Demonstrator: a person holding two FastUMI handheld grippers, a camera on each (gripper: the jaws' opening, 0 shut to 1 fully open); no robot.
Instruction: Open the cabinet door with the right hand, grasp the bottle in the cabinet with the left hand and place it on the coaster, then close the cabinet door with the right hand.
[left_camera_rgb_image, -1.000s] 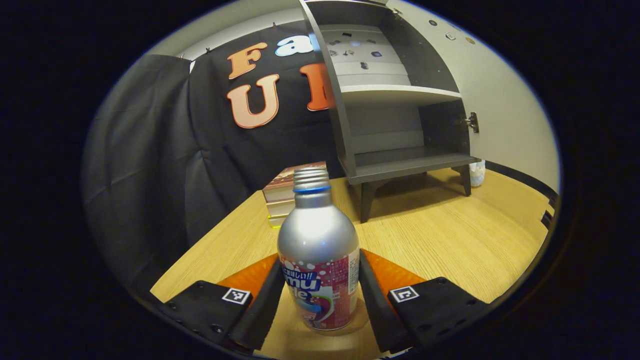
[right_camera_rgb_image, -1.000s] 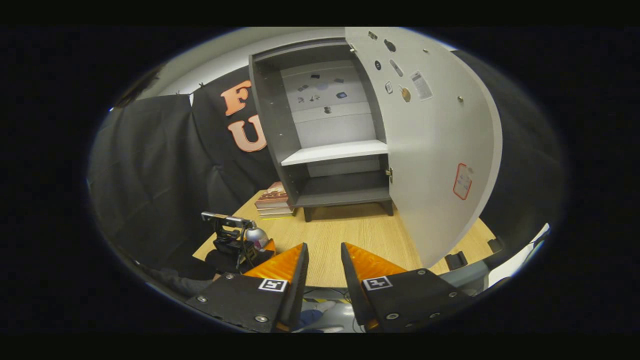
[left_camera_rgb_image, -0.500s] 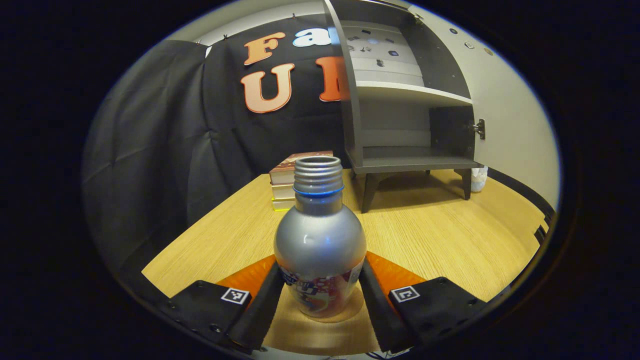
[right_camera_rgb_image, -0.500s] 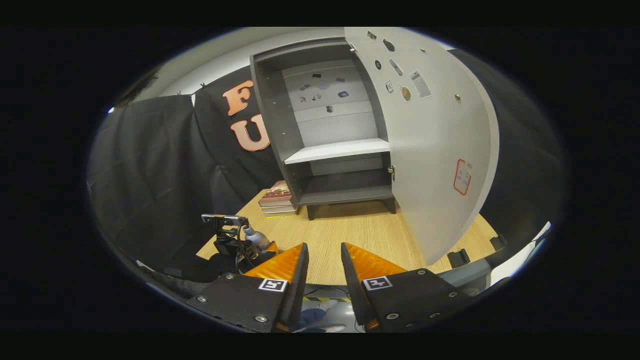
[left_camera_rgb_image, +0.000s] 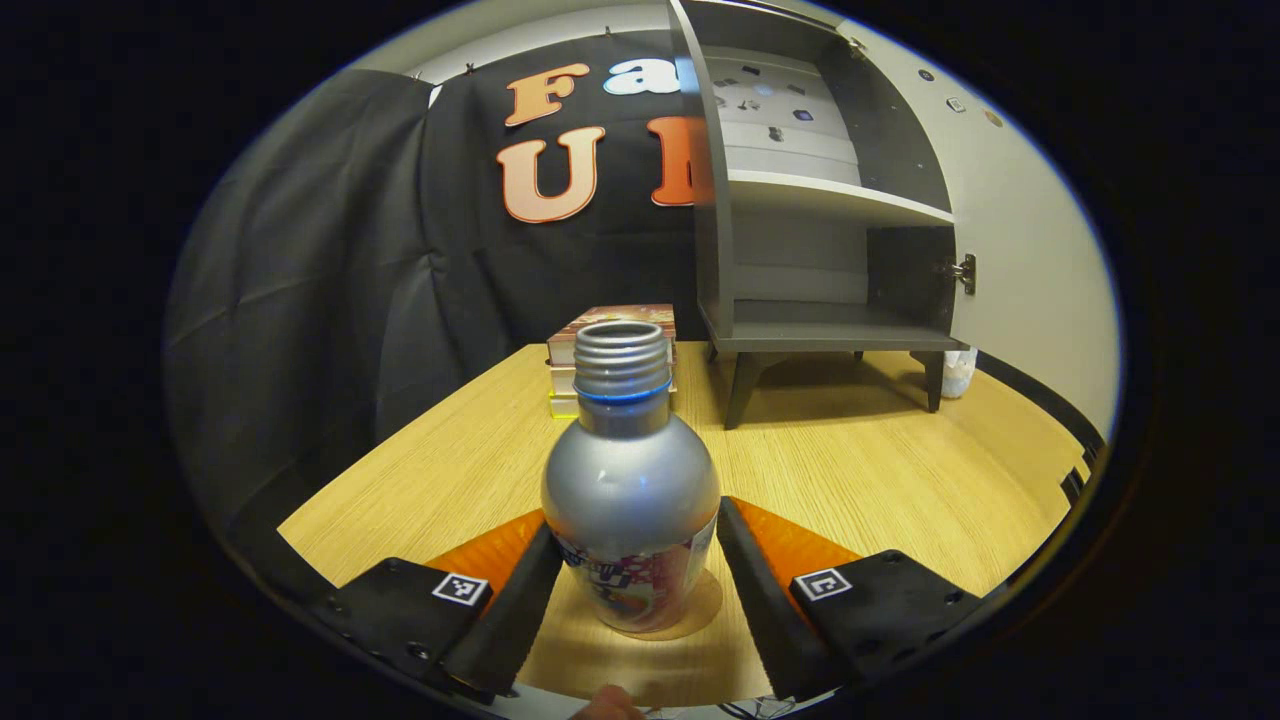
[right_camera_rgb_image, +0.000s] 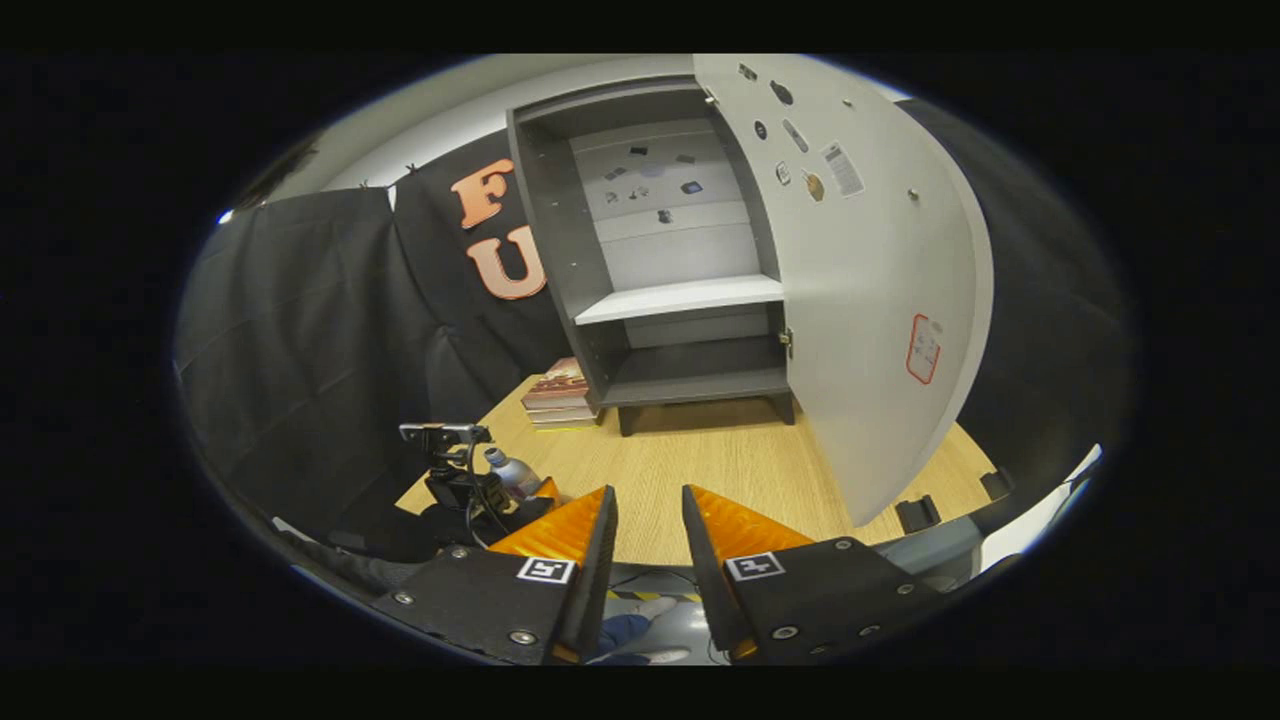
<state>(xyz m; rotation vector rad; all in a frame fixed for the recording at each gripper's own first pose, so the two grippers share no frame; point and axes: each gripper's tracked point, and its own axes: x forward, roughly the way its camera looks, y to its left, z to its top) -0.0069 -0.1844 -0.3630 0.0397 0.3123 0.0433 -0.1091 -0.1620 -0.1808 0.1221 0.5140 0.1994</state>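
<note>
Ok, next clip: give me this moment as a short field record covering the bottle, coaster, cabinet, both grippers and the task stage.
bottle: silver, uncapped, upright, standing on the coaster
coaster: round, brown, on the wooden table
left gripper: fingers at both sides of the bottle; contact unclear
right gripper: open, empty, back from the cabinet
cabinet: shelves empty
cabinet door: swung wide open
books: stack beside the cabinet
task stage: bottle placed; door not yet closed

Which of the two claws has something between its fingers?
The left claw: the silver bottle stands between its fingers, over the round coaster. The right claw has nothing in its narrow gap, just table beyond.
</note>
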